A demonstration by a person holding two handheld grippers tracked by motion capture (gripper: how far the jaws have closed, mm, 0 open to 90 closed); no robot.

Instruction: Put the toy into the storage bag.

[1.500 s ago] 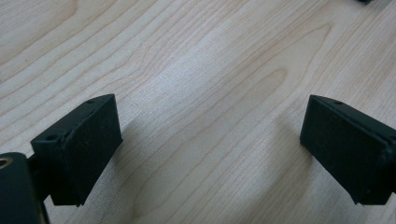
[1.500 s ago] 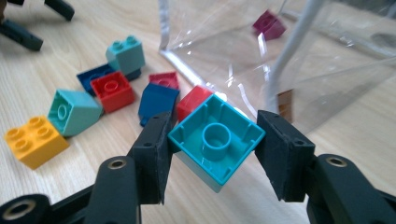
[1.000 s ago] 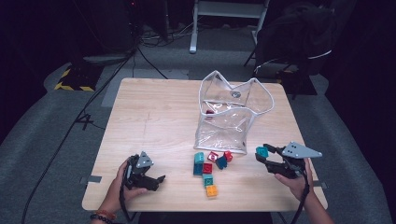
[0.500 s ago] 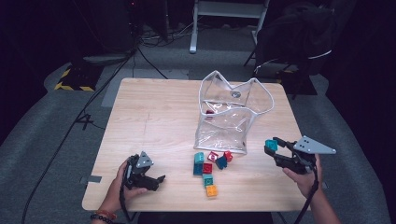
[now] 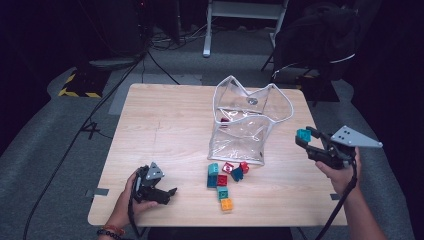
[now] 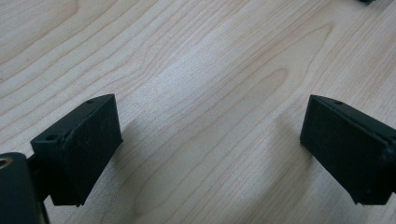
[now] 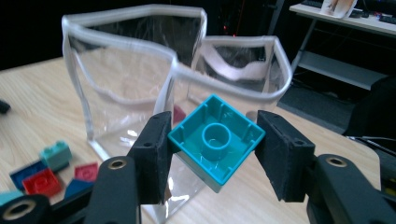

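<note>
Your right hand-held gripper (image 5: pixel 306 141) is clamped on a teal block (image 5: pixel 303 134), its two pads pressing the block's opposite sides. In the right gripper view the block (image 7: pixel 216 140) sits between the jaws with its hollow underside and round socket facing the camera. You hold it in the air off the right edge of the surface (image 5: pixel 165 125), just right of the clear bag (image 5: pixel 250 125) and apart from it.

The bag stands upright near the middle of the surface, mouth open at the top, its white-trimmed rim sagging into two lobes. The right gripper view shows its clear walls (image 7: pixel 126 93) close ahead of the held block. One small red piece (image 5: pixel 224 120) lies inside the bag at its left wall; through the plastic you cannot tell more about it. The rest of the bag looks bare.

Just in front of the bag lies a loose group of blocks (image 5: pixel 225 177) on the surface: teal, red, dark blue and, nearest you, an orange one (image 5: pixel 226 204). None of them touches the bag so far as you can see.

Your left hand-held gripper (image 5: pixel 165 192) rests low on the surface near the front left corner, well apart from the blocks. Its jaws stand wide apart with bare wood between them in the left gripper view (image 6: pixel 212 140).
</note>
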